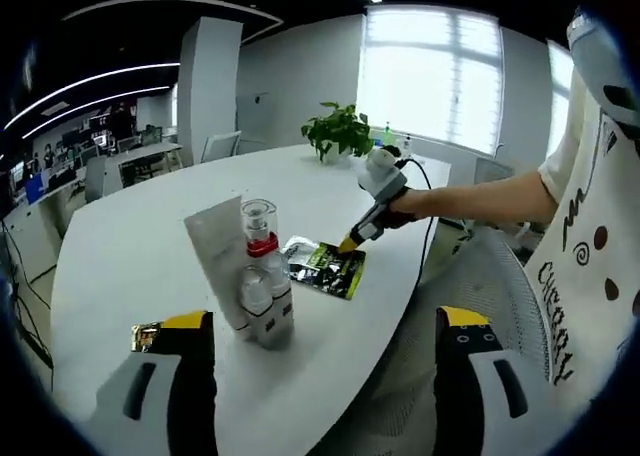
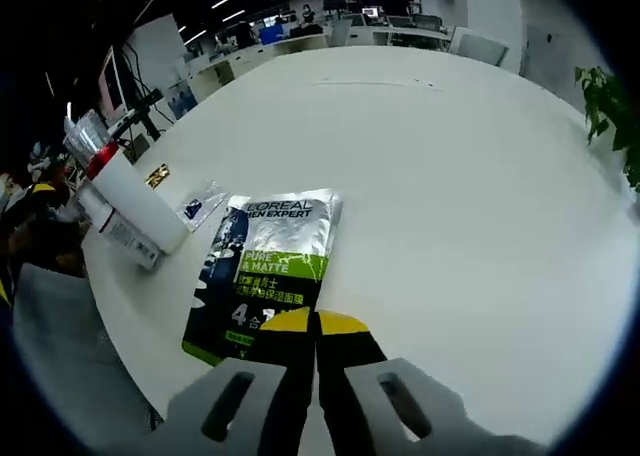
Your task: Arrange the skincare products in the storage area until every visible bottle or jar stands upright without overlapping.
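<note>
White table [image 1: 130,256]: potted plant [image 1: 338,131] at far edge, office desks beyond. Cluster near edge: clear bottle, red collar [image 1: 259,231], white tube [image 1: 222,261], small box [image 1: 268,311], upright, touching. Sachet pack [image 2: 268,266] flat beside cluster. Small gold packet [image 1: 146,336] near left gripper [image 1: 325,346]; jaws wide apart, empty. Right gripper [image 2: 316,326]: jaws closed together at pack's near edge, grip on pack unclear; person's arm extended over table.

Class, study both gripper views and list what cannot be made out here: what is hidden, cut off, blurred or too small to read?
- Left gripper view: the print on the green sachet is too small to read, and the right gripper covers its edge.
- Left gripper view: the white tube hides part of the bottle pack behind it.
- Right gripper view: the right gripper's shut jaws cover the sachet's near edge, so whether they pinch it cannot be told.
</note>
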`<state>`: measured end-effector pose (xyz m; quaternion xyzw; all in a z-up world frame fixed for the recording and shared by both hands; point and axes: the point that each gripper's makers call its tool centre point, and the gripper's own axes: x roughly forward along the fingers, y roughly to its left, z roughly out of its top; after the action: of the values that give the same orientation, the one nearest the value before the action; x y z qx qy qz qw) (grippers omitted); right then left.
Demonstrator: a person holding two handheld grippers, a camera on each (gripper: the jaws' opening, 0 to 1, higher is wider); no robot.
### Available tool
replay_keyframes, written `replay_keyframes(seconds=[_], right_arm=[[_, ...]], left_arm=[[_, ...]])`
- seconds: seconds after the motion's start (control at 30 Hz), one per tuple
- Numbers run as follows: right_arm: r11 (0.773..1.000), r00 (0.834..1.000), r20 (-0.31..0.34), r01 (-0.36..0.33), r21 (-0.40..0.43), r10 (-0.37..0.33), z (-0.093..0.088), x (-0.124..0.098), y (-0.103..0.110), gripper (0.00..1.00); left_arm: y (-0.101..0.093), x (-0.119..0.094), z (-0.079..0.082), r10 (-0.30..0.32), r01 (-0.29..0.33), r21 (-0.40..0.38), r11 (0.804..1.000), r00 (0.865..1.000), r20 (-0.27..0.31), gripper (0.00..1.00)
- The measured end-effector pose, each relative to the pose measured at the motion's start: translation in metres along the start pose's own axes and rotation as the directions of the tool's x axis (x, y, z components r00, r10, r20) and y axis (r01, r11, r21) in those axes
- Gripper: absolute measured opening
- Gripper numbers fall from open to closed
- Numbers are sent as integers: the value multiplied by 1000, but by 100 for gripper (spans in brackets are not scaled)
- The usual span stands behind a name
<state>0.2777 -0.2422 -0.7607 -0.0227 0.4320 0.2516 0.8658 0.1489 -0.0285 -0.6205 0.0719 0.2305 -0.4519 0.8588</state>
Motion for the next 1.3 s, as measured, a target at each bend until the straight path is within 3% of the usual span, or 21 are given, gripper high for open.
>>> replay_keyframes(seconds=[0.1, 0.17, 0.27, 0.3, 0.37, 0.4, 0.47, 0.5, 0.63, 0.73, 0.77, 0.83, 1.0, 1.1, 1.23, 1.3], right_arm=[[999, 999, 26, -38, 14, 38, -3, 1, -1, 1], [998, 997, 45, -61, 32, 60, -2, -1, 2, 1], [996, 995, 59, -83, 36, 81, -6, -2, 1, 1], [995, 994, 66, -92, 34, 90, -7, -3, 2, 1], [992, 989, 94, -117, 45, 112, -8, -7, 4, 1], [990, 986, 105, -134, 50, 128, -7, -8, 6, 1], [988, 983, 121, -144, 53, 137, -7, -9, 7, 1], [988, 982, 126, -148, 50, 141, -6, -9, 6, 1], [982, 974, 155, -174, 66, 162, -8, -10, 5, 1], [980, 971, 163, -188, 69, 175, -13, -10, 5, 1], [977, 968, 169, -200, 78, 185, -16, -10, 7, 1], [970, 963, 182, -220, 102, 199, -20, -11, 8, 1], [961, 955, 199, -246, 123, 219, -28, -14, 12, 1], [959, 952, 206, -254, 125, 225, -30, -17, 14, 1], [951, 944, 212, -282, 126, 252, -33, -20, 17, 1], [937, 932, 217, -322, 134, 289, -34, -22, 20, 1]], left_arm=[[-12, 20, -10, -15, 16, 7, 1000, 996, -93, 71], [-23, 38, -8, -56, 54, -26, 998, 994, -92, 69], [-32, 60, -8, -99, 87, -107, 990, 989, -107, 55], [-33, 70, -9, -98, 84, -108, 991, 987, -128, 46], [-36, 84, -15, -108, 99, -58, 993, 978, -180, 38], [-38, 92, -19, -116, 108, -52, 993, 970, -214, 40], [-39, 104, -19, -124, 113, -62, 992, 968, -218, 44], [-38, 113, -23, -121, 99, -99, 990, 962, -244, 42], [-31, 141, -28, -101, 46, -233, 971, 967, -232, 32], [-24, 155, -33, -95, 36, -262, 965, 972, -217, 27], [-18, 159, -34, -52, -17, -298, 955, 973, -223, 24], [-19, 164, -34, -59, -10, -293, 956, 973, -224, 20], [-11, 170, -49, 3, -91, -298, 950, 959, -284, 27], [-13, 171, -56, 3, -101, -308, 946, 952, -305, 28], [-14, 176, -64, 26, -149, -347, 926, 942, -335, 29], [-18, 182, -59, 16, -132, -350, 927, 948, -317, 28]])
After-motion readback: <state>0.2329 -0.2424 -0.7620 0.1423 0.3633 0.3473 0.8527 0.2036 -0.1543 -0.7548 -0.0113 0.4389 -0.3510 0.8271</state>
